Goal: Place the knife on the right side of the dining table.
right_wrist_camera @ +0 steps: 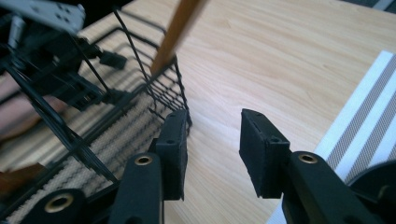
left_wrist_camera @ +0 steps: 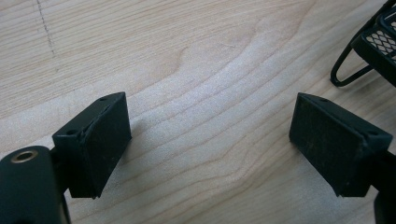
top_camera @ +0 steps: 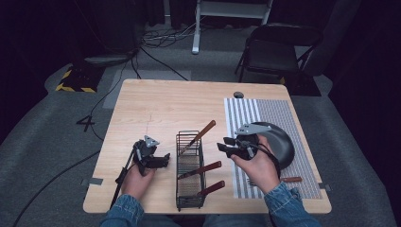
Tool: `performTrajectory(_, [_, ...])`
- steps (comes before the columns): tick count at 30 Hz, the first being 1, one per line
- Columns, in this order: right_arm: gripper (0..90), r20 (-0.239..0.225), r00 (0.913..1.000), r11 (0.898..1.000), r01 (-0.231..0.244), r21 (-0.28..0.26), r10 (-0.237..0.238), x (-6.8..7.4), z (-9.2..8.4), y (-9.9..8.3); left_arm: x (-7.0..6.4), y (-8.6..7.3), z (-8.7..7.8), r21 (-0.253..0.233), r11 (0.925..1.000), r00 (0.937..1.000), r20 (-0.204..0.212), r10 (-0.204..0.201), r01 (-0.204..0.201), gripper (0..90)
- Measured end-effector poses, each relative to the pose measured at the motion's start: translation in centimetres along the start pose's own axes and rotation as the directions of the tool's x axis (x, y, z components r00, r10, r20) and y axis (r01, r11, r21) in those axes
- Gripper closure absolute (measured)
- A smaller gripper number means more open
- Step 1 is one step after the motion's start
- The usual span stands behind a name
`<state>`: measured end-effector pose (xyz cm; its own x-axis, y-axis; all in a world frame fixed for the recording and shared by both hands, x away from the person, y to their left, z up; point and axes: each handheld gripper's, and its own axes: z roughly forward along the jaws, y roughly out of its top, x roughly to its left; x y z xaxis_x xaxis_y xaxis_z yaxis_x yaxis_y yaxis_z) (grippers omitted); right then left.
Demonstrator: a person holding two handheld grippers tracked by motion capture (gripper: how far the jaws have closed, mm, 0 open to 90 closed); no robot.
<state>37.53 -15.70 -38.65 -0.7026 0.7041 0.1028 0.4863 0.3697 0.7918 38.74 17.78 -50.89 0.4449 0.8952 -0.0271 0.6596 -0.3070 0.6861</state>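
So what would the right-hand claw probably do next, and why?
Probably draw back toward the fork on the striped mat by the dark plate. The right gripper stands open with nothing between its jaws, beside the wire basket. Three wooden-handled utensils already sit in that basket; the fork is the one piece outside it.

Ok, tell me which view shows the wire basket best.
The high view: the whole wire basket stands between both grippers, with three wooden-handled utensils in it. The right gripper view shows one corner up close, with one handle. The left gripper view catches just a bit of it at top right.
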Motion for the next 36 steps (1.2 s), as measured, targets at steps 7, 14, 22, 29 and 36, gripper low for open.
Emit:
performTrajectory(7, [60.9, -0.032, 0.9995, 1.0, 0.003, -0.021, -0.004, 0.0, 0.0, 2.4, 0.0, 0.0, 0.0, -0.001, 1.0, 1.0, 0.0, 0.0, 0.0, 13.1])
performTrajectory(14, [61.6, -0.052, 0.9985, 1.0, -0.018, -0.023, 0.017, -0.3, 0.4, 3.7, 0.0, 0.0, 0.0, -0.001, 1.0, 1.0, 0.0, 0.0, 0.0, 13.1])
performTrajectory(22, [63.6, -0.06, 0.9965, 0.998, -0.06, -0.023, 0.058, -0.4, 1.0, 5.2, 0.0, 0.0, 0.0, -0.001, 1.0, 1.0, 0.0, -0.001, 0.001, 13.1])
performTrajectory(29, [68.5, -0.07, 0.9942, 0.996, -0.083, -0.012, 0.082, -0.2, 1.7, 5.8, 0.0, 0.0, 0.0, -0.004, 1.0, 1.0, 0.002, -0.004, 0.004, 13.3])
performTrajectory(36, [67.2, -0.086, 0.9916, 0.995, -0.1, -0.028, 0.097, -0.2, 1.8, 6.4, 0.0, 0.0, 0.0, -0.004, 1.0, 1.0, 0.003, -0.005, 0.005, 13.4])
